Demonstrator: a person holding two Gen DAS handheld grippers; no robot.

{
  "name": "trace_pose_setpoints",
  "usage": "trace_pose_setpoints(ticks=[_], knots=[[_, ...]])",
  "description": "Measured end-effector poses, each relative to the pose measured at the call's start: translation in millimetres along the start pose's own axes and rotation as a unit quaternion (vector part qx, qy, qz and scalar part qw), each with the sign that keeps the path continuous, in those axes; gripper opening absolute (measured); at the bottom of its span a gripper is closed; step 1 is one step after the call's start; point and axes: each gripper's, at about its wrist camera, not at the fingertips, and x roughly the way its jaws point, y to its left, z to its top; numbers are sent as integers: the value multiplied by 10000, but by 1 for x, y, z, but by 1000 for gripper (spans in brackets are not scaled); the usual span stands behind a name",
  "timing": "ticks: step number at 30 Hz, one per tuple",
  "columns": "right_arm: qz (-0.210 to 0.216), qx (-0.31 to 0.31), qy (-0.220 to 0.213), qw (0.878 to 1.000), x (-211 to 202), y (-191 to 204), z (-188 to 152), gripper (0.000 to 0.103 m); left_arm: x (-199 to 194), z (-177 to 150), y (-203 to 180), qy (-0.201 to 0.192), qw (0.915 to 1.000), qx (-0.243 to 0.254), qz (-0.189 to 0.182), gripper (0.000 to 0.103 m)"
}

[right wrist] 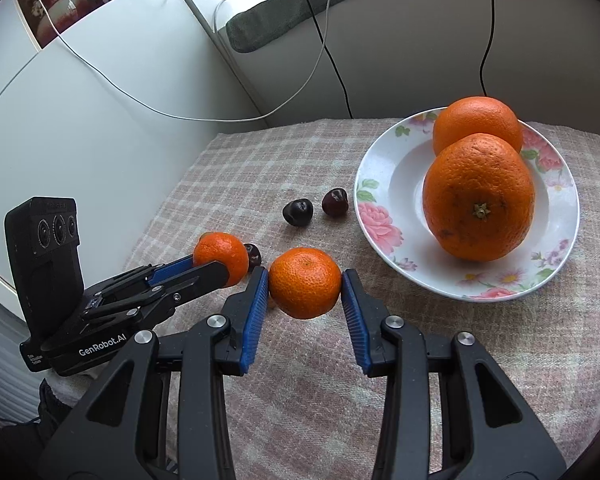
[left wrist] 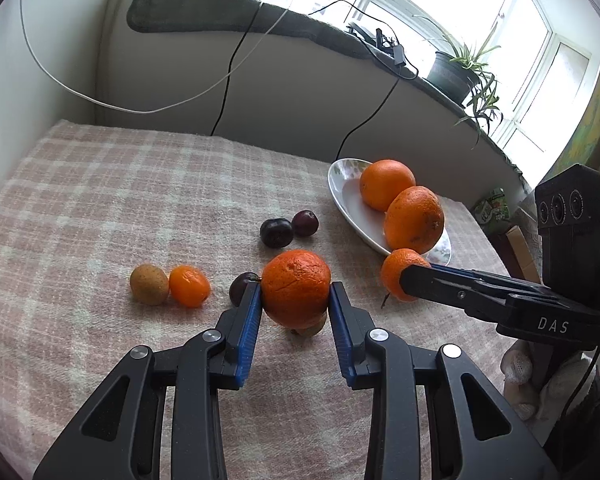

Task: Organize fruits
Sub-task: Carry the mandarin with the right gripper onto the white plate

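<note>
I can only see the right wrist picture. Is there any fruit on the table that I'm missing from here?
Observer: Yes. At the left of the left wrist view, a brown fruit lies beside a small orange fruit on the checked cloth.
Operator: Is anything under the mandarin in the other gripper?
Observer: A brownish fruit peeks out beneath the mandarin that the left gripper holds. It is mostly hidden.
Operator: Who holds my gripper?
Observer: A hand in a white glove holds the right gripper, which is clamped on a second mandarin.
</note>
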Motion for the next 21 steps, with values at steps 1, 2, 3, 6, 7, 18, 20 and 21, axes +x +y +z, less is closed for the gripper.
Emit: trace_pose_setpoints(ticks=[1, 2, 3, 6, 7, 18, 20, 21], knots=[[-6, 2, -34, 10000, -4, -1, 0, 39, 0, 1, -2, -8, 10000, 16, -12, 32], [-10, 0, -65, 10000, -8, -3, 0, 39, 1, 3, -3, -19, 10000, 30, -25, 32], [-25, -3, -96, 10000, -12, -4, 0, 39, 2, 5, -5, -28, 10000, 43, -38, 32], [-118, -12, -194, 9997, -24, -10, -1, 39, 4, 9, -10, -53, 9999, 73, -73, 32], [-155, -10, -226, 9996, -28, -12, -2, 39, 5, 11, -11, -60, 9999, 79, -89, 32], [-542, 177, -482, 9972, -60, -47, -6, 39, 22, 23, -27, -50, 9996, 198, -219, 32], [-611, 228, -530, 9965, -66, -54, -6, 39, 26, 24, -30, -31, 9995, 223, -227, 32], [-648, 252, -553, 9960, -68, -58, -6, 39, 27, 25, -31, -26, 9995, 235, -228, 32]])
